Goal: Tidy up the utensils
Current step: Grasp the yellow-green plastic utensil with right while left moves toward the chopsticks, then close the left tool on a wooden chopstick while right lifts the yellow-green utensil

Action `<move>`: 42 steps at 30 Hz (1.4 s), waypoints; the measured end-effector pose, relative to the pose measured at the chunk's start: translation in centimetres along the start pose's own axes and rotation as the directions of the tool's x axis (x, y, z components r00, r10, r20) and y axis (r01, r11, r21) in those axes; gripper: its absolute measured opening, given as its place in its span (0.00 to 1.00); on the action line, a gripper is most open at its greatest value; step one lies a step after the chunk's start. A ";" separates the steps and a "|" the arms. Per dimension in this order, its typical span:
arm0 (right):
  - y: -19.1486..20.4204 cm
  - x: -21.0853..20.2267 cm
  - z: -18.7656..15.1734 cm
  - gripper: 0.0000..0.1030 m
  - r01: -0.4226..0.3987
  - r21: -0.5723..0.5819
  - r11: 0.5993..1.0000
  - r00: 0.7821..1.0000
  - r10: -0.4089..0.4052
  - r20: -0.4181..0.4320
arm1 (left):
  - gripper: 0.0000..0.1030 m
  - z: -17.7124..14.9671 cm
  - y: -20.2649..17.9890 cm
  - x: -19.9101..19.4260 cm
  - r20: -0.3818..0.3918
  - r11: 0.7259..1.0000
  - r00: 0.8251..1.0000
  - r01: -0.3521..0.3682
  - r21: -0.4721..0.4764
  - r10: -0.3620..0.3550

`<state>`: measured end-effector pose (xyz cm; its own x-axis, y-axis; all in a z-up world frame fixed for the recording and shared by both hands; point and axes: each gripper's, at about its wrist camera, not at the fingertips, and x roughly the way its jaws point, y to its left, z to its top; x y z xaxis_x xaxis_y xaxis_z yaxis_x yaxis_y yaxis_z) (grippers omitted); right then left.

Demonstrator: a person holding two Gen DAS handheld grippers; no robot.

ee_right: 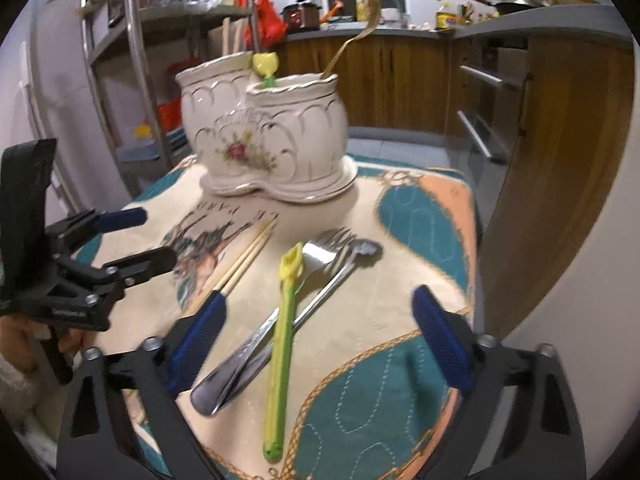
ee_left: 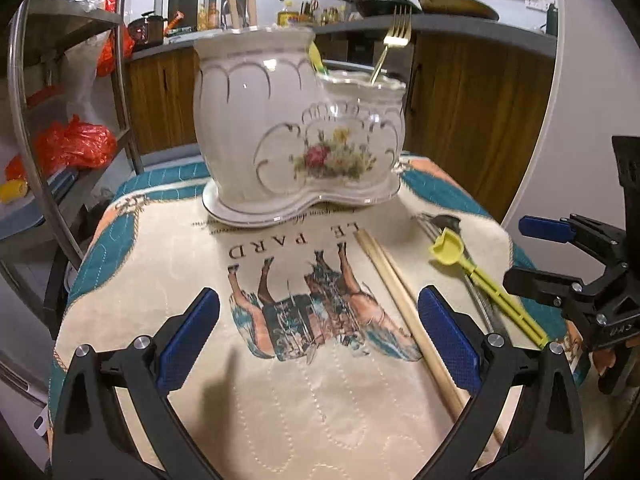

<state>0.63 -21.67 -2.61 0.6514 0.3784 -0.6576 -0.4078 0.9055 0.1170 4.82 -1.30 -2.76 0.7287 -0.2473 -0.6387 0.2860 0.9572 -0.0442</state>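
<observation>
**Utensils on the quilted mat, both grippers empty**

Nearest us, the left gripper (ee_left: 318,344) stands wide open over the mat (ee_left: 248,412), nothing between its blue pads (ee_left: 188,344). The right gripper (ee_right: 320,344) is likewise spread wide and holds nothing; its jaws straddle the handles of the loose cutlery without touching them.

Item: yellow-green tongs (ee_right: 280,354), lying flat on the mat, lengthwise between the right gripper's jaws, scoop end pointing away from us. In both views its two arms lie close together, all but closed, and it grips nothing. It lies across the steel pieces beneath it.

Item: fork (ee_right: 320,256), steel, on the mat under the tongs, tines away from us.

Item: spoon (ee_right: 362,249), steel, just beside the fork, its handle crossing the fork's handle near us.

Item: chopsticks (ee_left: 404,300), a wooden pair lying side by side, touching, between the horse print (ee_left: 312,312) and the cutlery. In the left view they run under the left gripper's right finger.

Farthest on the mat: the holder (ee_left: 280,132), white ceramic with a floral motif, two joined compartments on one base. The tall compartment holds wooden sticks (ee_left: 240,6). The low compartment holds a gold fork (ee_left: 394,36), tines up, and a second yellow piece (ee_right: 265,66) on a green stem.

Behind: a metal rack (ee_left: 64,92) with orange bags, and wooden cabinets (ee_right: 400,80).
</observation>
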 end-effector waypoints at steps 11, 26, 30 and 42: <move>1.7 1.1 -0.3 0.26 -0.052 -0.050 0.997 0.997 0.049 -0.065 | 0.81 -0.2 -0.8 0.4 -0.039 0.999 0.999 0.017 0.039 -0.016; 0.8 0.8 0.0 0.08 -0.045 -0.025 0.999 0.998 0.044 -0.036 | 0.35 -0.5 -3.4 1.3 -0.139 0.993 0.988 0.082 0.090 -0.069; 0.2 0.5 0.3 0.08 -0.025 -0.009 1.000 1.000 0.025 -0.012 | 0.34 0.0 -4.4 1.8 -0.159 0.990 0.987 0.018 0.143 0.005; -2.4 -0.3 0.4 0.08 0.118 -0.023 0.993 0.993 -0.118 -0.002 | 0.06 0.2 -3.7 1.8 -0.231 0.977 0.973 0.030 0.212 0.020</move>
<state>1.68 -23.93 -2.42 0.6937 0.2684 -0.6684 -0.3425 0.9393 0.0217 5.18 -5.33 -3.57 0.5707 -0.1869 -0.7997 0.4333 0.8957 0.0999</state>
